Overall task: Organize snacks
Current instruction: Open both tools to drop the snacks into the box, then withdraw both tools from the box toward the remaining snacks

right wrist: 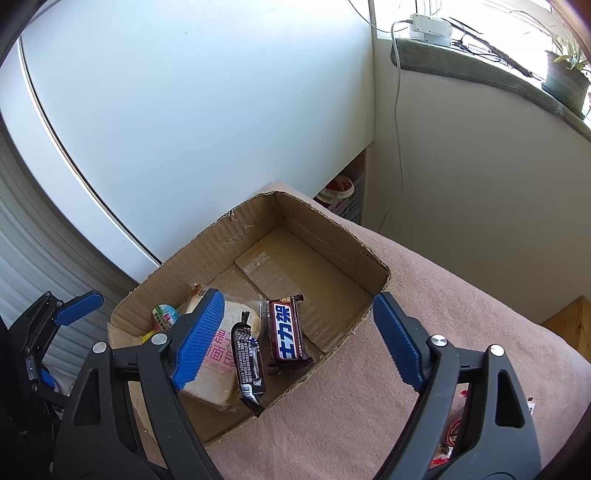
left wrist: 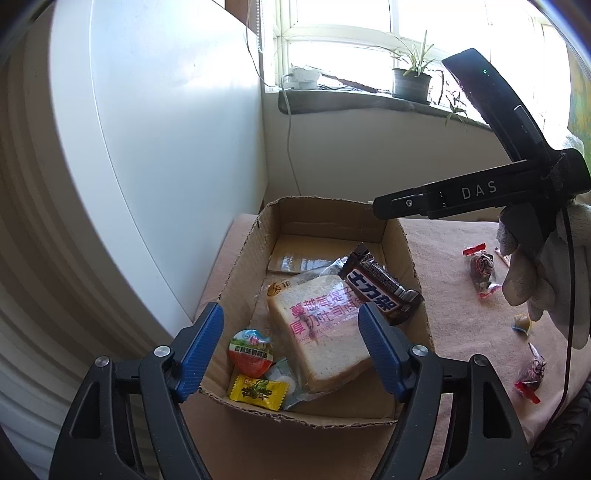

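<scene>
Hovering wide and empty over the box (left wrist: 402,243) of snacks, both the left gripper (left wrist: 291,347) and right gripper (right wrist: 299,339) should next fetch a candy (left wrist: 482,273) lying far right.

Potted plant (left wrist: 412,79) (on windowsill (left wrist: 351,101)), power strip (right wrist: 430,26), pink cloth (right wrist: 424,288)

"DAS" in pale letters on the black gripper body (left wrist: 476,194), white "士力架" on the brown chocolate bar wrapper (left wrist: 376,291), pink Chinese print and "TOAST BREAD" on the bagged bread slice (right wrist: 218,354), small print on the other packets unreadable
</scene>
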`<state>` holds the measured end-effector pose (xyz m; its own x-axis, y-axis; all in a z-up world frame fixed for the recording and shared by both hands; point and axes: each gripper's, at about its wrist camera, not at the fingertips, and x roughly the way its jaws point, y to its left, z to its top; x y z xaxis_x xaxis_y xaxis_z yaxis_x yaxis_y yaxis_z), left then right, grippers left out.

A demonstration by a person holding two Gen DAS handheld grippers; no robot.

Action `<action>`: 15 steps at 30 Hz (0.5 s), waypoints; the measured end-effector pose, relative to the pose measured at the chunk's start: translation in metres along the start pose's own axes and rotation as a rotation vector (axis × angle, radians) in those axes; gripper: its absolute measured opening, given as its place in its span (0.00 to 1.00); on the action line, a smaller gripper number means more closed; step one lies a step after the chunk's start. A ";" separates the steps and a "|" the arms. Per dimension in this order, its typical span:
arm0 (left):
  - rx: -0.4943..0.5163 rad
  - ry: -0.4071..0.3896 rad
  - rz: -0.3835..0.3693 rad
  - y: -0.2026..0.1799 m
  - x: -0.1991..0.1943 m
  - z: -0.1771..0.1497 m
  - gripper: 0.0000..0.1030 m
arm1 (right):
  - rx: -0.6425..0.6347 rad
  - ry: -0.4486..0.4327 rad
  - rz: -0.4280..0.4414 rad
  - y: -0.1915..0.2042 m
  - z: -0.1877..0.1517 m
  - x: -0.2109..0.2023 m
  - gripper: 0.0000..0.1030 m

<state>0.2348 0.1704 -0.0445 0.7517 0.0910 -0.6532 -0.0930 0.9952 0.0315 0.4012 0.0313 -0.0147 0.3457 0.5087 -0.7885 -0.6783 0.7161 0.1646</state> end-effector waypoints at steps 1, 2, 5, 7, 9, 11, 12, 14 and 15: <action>0.001 -0.001 -0.001 -0.001 -0.001 0.000 0.73 | -0.001 -0.002 -0.005 -0.001 -0.001 -0.003 0.83; 0.002 -0.002 -0.001 -0.002 -0.002 0.000 0.73 | 0.000 -0.005 -0.008 -0.002 -0.002 -0.006 0.83; 0.004 -0.009 0.001 -0.006 -0.006 0.000 0.73 | 0.008 -0.018 -0.007 -0.005 -0.006 -0.017 0.83; 0.008 -0.012 -0.003 -0.009 -0.009 0.001 0.73 | 0.010 -0.025 -0.008 -0.006 -0.010 -0.024 0.83; 0.013 -0.017 -0.005 -0.014 -0.012 0.000 0.73 | 0.010 -0.035 -0.015 -0.008 -0.014 -0.033 0.83; 0.016 -0.020 -0.011 -0.018 -0.015 0.000 0.73 | 0.013 -0.046 -0.018 -0.011 -0.020 -0.044 0.83; 0.017 -0.021 -0.016 -0.021 -0.017 0.000 0.73 | 0.018 -0.052 -0.017 -0.013 -0.023 -0.049 0.83; 0.017 -0.024 -0.026 -0.027 -0.020 -0.001 0.73 | 0.031 -0.063 -0.017 -0.017 -0.031 -0.061 0.83; 0.017 -0.027 -0.036 -0.030 -0.023 -0.002 0.73 | 0.038 -0.069 -0.016 -0.020 -0.036 -0.068 0.83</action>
<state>0.2195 0.1385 -0.0319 0.7716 0.0560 -0.6337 -0.0548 0.9983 0.0215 0.3678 -0.0344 0.0140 0.4012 0.5282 -0.7484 -0.6479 0.7412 0.1758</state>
